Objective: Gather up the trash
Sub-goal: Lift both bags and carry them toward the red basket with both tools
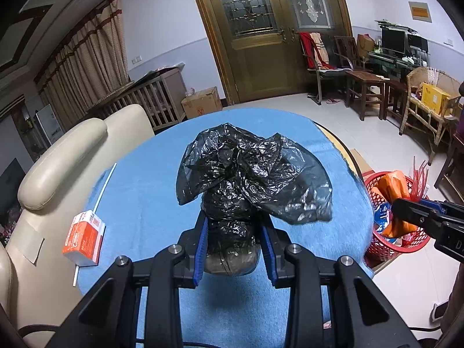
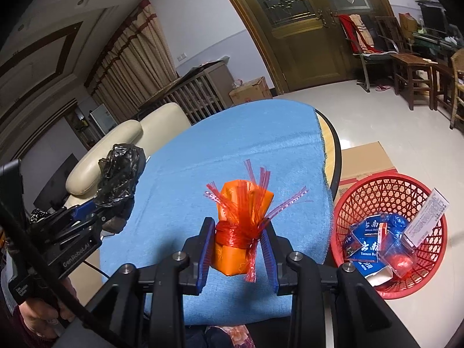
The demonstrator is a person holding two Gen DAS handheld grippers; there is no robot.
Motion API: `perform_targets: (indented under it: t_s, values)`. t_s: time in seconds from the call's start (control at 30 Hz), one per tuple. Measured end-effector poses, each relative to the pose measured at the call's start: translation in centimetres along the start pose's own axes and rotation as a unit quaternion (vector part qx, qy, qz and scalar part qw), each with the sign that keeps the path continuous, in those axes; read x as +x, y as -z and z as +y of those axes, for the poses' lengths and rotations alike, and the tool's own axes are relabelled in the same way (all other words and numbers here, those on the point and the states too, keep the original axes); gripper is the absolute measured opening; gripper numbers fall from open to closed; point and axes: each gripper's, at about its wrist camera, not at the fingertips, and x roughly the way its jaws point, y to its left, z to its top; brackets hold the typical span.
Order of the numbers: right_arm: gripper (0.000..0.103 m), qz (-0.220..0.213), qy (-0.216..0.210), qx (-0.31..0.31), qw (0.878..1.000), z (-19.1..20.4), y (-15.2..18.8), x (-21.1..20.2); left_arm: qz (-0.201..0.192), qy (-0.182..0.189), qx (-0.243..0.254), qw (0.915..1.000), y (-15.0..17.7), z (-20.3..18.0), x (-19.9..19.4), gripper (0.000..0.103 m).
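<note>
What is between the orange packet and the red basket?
Only bare blue cloth and the table's edge lie between the orange packet and the red basket, seen in the right wrist view.

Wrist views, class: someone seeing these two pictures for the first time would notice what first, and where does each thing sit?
First, the crumpled black plastic bag, clamped in the left gripper above the blue cloth. Next, the orange packet tied with red plastic strips, gripped by the right gripper over the same cloth. Then the red basket on the floor to the right, already holding blue cartons and wrappers.
</note>
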Motion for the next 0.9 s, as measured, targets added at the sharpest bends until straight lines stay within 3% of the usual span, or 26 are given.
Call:
perform_targets:
  t_s: [0.9]
  values:
    - [0.034,0.008,0.003,0.008,1.000,-0.5,0.2,0.6,0.015,0.007,0.001,0.9999,-0.4,-0.1,1.2,0.036]
